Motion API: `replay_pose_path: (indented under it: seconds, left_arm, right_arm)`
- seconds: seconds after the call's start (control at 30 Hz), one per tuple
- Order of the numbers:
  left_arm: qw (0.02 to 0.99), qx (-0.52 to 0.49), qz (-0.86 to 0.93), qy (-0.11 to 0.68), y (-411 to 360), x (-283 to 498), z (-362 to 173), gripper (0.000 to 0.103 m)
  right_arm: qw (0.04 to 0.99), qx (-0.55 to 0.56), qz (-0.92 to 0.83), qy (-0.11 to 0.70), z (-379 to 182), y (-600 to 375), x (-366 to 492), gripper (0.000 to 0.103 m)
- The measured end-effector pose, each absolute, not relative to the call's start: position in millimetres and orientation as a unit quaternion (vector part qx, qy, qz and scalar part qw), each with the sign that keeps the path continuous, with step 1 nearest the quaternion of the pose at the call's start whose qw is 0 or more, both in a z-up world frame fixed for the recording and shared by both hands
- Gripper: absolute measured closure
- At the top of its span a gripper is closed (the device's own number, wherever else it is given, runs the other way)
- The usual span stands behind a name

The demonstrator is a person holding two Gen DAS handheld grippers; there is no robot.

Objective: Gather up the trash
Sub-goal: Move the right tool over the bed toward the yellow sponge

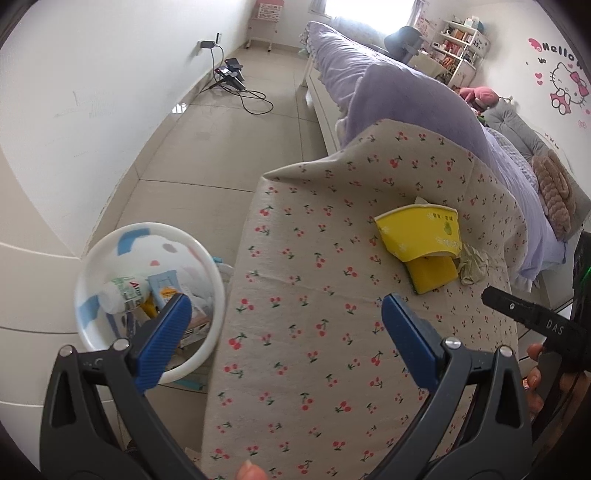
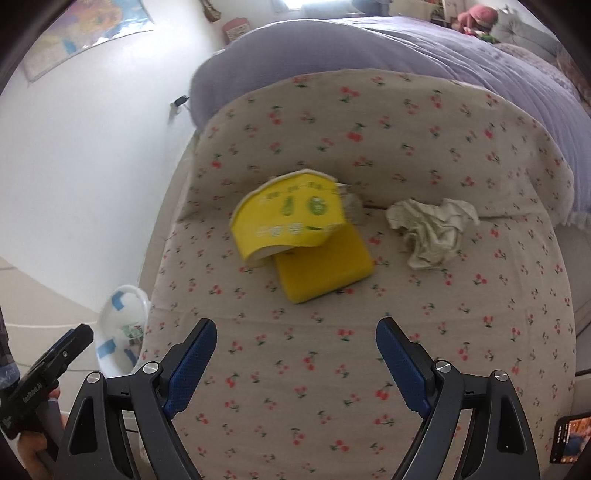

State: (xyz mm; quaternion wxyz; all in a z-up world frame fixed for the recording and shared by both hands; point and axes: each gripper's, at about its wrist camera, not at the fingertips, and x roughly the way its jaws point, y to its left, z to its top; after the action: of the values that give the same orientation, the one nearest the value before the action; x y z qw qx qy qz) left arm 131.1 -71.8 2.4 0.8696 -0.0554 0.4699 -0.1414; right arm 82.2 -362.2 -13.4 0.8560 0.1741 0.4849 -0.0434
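Left claw (image 1: 286, 304) spread wide, empty; right claw (image 2: 295, 332) likewise, seemingly short of yellow cup (image 2: 288, 221).

One flattened yellow cup (image 2: 291, 221), one yellow sponge (image 2: 325, 269), one crumpled tissue (image 2: 432, 229), one white bin (image 1: 218, 288)

White walls (image 1: 92, 92) meet a beige tiled floor (image 1: 229, 129); a purple-quilted bed (image 1: 388, 85) runs toward the bright window (image 1: 365, 7).

Left gripper (image 1: 286, 306), right gripper (image 2: 295, 334): black triangular-cutout arms, silver pivot screws, blue ribbed pads (image 2: 194, 365). Bare fingertips, pale nails.
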Motion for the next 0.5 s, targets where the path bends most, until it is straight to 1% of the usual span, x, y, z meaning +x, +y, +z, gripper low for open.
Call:
replay_pose_path:
  seconds: [0.2,0.5]
  left_arm:
    - [0.867,-0.051,-0.144,0.475,-85,135,-2,0.001]
    - [0.861,-0.049,-0.143,0.485,-96,143,-9,0.001]
  right_arm:
    - [0.847,0.189,-0.069,0.492,-23,-389,90,0.013]
    - [0.816,0.212,-0.085,0.53,-57,-405,129,0.014]
